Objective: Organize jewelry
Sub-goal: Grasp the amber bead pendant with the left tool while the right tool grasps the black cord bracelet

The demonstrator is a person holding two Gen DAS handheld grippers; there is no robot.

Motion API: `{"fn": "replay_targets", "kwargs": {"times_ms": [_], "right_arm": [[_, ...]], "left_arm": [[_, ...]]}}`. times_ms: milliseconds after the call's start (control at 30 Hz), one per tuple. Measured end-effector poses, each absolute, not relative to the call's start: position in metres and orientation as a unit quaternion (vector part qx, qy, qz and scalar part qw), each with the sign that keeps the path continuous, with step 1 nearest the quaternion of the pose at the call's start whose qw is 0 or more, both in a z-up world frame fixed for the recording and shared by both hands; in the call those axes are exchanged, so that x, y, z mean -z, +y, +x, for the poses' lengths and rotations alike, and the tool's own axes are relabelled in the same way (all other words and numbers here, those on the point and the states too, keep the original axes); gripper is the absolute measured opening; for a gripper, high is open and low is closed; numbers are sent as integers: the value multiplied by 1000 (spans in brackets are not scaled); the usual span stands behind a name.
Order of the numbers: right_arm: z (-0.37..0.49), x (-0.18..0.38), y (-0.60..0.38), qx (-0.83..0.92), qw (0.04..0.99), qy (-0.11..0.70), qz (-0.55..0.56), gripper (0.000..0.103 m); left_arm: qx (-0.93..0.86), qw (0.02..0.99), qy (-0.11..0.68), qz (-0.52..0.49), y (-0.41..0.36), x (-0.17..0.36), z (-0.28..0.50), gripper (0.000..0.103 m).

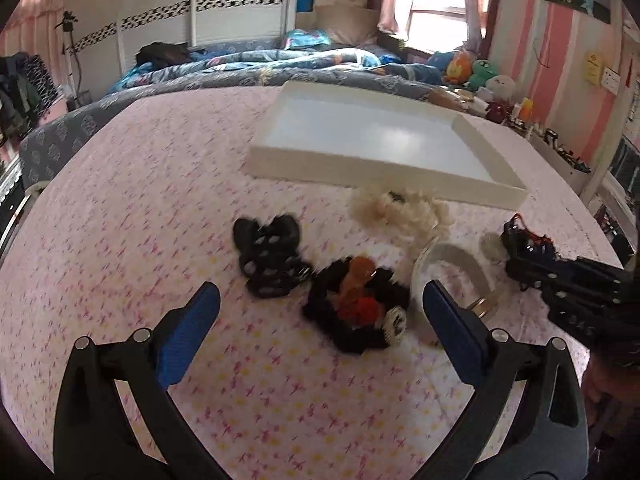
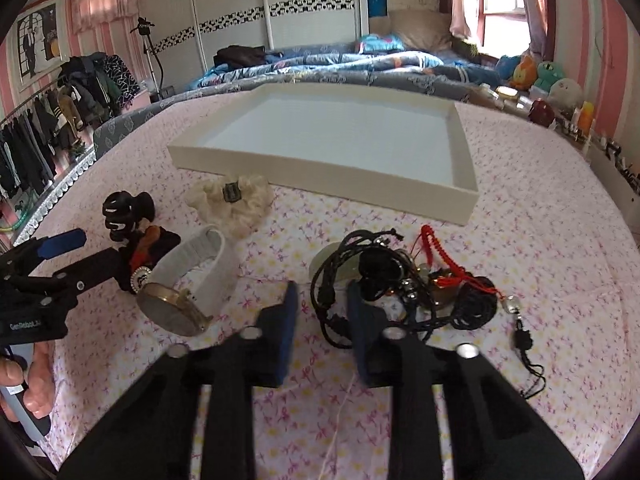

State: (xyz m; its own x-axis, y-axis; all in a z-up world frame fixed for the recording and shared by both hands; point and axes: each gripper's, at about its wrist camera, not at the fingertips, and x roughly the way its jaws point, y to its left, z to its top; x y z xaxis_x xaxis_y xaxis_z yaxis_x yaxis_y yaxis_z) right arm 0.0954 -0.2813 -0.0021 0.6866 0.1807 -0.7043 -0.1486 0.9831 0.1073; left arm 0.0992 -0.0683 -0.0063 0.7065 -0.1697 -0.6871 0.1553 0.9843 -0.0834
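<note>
A rumpled blue quilt (image 2: 360, 64) covers the bed beyond the table. Plush toys (image 2: 540, 74) sit by the window (image 1: 436, 8). Coats (image 2: 60, 108) hang at left.
</note>
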Motion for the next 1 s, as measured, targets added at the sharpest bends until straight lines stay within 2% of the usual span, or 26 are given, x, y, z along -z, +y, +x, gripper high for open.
{"fn": "replay_targets", "kwargs": {"times_ms": [133,167,233,433,600,667,933,1000], "right_arm": [[99,3,-281,-90,916,389,24,16],[99,3,-281,-91,916,390,25,16],[100,3,-280,-93,916,390,26,16],[102,4,-280,-100,914,392,33,16],[103,5,-281,-104,913,393,39,16],[102,5,-281,-104,913,393,40,16],[104,7,-283,-100,911,399,44,16],[106,9,-284,-100,909,402,42,16]], "left_arm": [[109,919,379,1,-81,6,109,81],[113,916,384,6,-83,8,111,65],[126,905,408,2,-88,16,119,50],[122,905,408,6,-92,21,121,48],[127,907,400,-10,-89,13,121,33],[133,906,401,-6,-93,14,121,24],[130,902,411,9,-97,20,122,24],[125,902,413,12,-98,22,122,27]]}}
